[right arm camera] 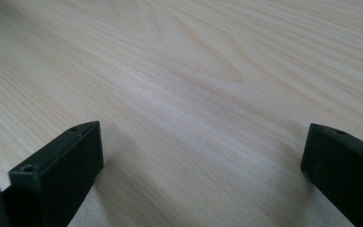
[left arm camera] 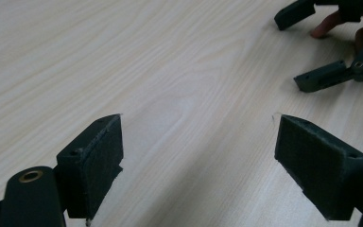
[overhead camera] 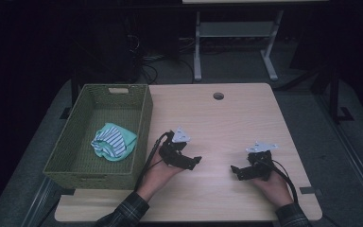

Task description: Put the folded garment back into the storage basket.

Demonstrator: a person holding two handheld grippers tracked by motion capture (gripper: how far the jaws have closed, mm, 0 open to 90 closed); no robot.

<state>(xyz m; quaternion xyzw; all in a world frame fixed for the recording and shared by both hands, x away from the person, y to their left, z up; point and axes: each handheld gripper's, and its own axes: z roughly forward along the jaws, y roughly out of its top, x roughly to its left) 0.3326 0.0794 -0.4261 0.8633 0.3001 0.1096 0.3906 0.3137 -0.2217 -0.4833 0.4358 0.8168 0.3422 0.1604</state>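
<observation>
A green woven basket [overhead camera: 142, 118] stands on the left of the light wooden table [overhead camera: 227, 118]. Inside it lies a bundled cloth [overhead camera: 113, 141], mint green with a striped part. My left gripper [overhead camera: 194, 161] rests low over the table just right of the basket, jaws wide open and empty [left arm camera: 198, 161]. My right gripper [overhead camera: 236, 171] sits to its right, also open with nothing but bare wood between its jaws [right arm camera: 203, 165]. In the left gripper view, the right gripper [left arm camera: 307, 47] and a person's fingertip [left arm camera: 324, 29] appear at the top right.
A round cable hole [overhead camera: 218, 96] sits near the table's far edge. Beyond the table stands a grey metal desk frame [overhead camera: 231, 42] on a dark floor with cables. Bare wood stretches between the grippers and toward the far edge.
</observation>
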